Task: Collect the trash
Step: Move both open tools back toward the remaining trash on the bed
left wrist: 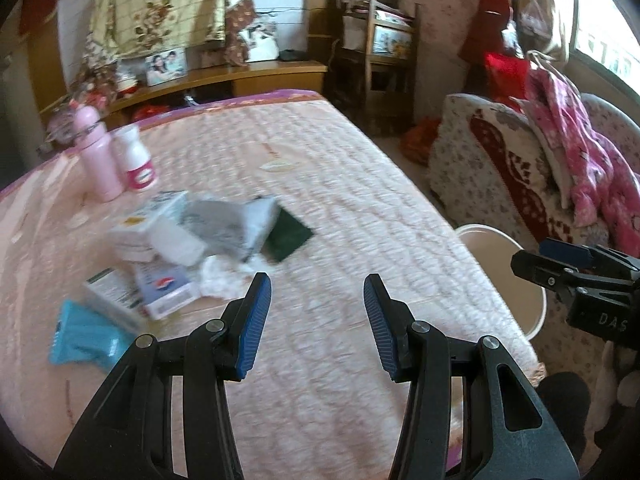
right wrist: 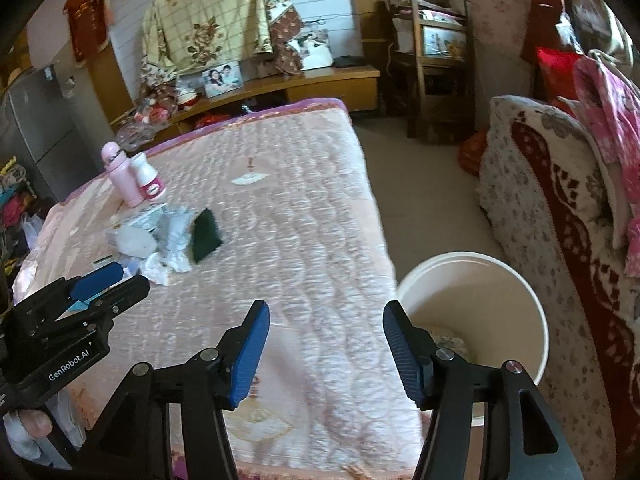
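Note:
A heap of trash lies on the pink quilted bed (left wrist: 360, 184): white cartons (left wrist: 160, 236), crumpled paper (left wrist: 224, 272), a dark green card (left wrist: 288, 238), a Pepsi-marked box (left wrist: 166, 288) and a teal packet (left wrist: 80, 336). My left gripper (left wrist: 317, 284) hovers open over bare quilt just right of the heap, nothing between its fingers. My right gripper (right wrist: 326, 308) is open and empty above the bed's near right edge, beside a white bucket (right wrist: 460, 258) on the floor. Some scraps (right wrist: 452, 340) lie in the bucket's bottom.
A pink bottle (left wrist: 98, 152) and a white bottle with a pink label (left wrist: 138, 160) stand behind the heap. A floral armchair (right wrist: 540, 184) with pink clothes stands right of the bucket. A wooden shelf (right wrist: 312, 80) and chair (right wrist: 432, 64) line the far wall.

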{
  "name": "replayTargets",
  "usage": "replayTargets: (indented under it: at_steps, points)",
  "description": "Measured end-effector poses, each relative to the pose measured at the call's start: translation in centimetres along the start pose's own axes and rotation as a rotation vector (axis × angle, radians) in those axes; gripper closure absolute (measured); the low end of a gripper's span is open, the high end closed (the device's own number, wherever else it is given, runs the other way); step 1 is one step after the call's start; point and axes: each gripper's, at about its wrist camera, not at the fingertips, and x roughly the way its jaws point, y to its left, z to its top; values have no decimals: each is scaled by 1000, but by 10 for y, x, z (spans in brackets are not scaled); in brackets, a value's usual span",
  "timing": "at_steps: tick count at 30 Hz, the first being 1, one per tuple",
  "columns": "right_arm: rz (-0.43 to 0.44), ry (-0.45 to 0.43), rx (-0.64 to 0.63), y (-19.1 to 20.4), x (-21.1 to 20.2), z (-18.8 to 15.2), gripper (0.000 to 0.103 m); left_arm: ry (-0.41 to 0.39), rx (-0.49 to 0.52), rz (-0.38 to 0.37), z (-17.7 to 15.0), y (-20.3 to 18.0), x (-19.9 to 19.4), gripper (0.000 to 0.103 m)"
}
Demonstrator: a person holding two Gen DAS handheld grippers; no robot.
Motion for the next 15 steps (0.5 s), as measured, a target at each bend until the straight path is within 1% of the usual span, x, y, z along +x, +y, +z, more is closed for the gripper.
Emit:
replayTargets:
  at_steps: [4, 10, 13, 15]
  points:
    - [24, 8, -24, 22, 6, 0, 40, -14, -33, 32, -5, 25, -10, 56]
    - [61, 10, -56, 53, 12, -1, 40, -17, -81, 55, -13, 57, -22, 56]
    - [64, 4, -78, 68, 14, 0, 39, -24, -99, 66, -16, 69, -28, 56]
    - [56, 1, -94, 75, 16, 0, 37, -29, -113, 75, -19, 80, -33, 56]
